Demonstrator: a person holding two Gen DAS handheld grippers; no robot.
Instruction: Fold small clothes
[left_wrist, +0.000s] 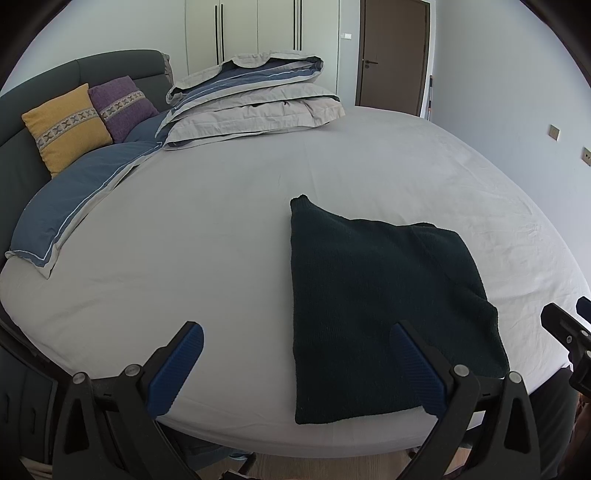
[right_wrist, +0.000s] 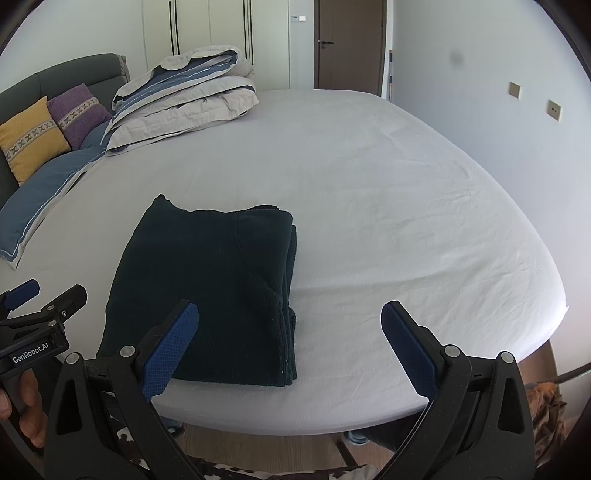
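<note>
Both grippers, left (left_wrist: 295, 365) and right (right_wrist: 290, 347), hover jaws apart, empty, clearing the folded garment (right_wrist: 210, 291) for release.

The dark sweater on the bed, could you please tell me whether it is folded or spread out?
Folded: the sweater lies as a compact rectangle with stacked layers along its right edge.

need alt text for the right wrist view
A dark green folded garment lies flat near the front edge of a bed with a pale sheet. The open right gripper hovers at its right edge, holding nothing; the left gripper shows at far left.
</note>
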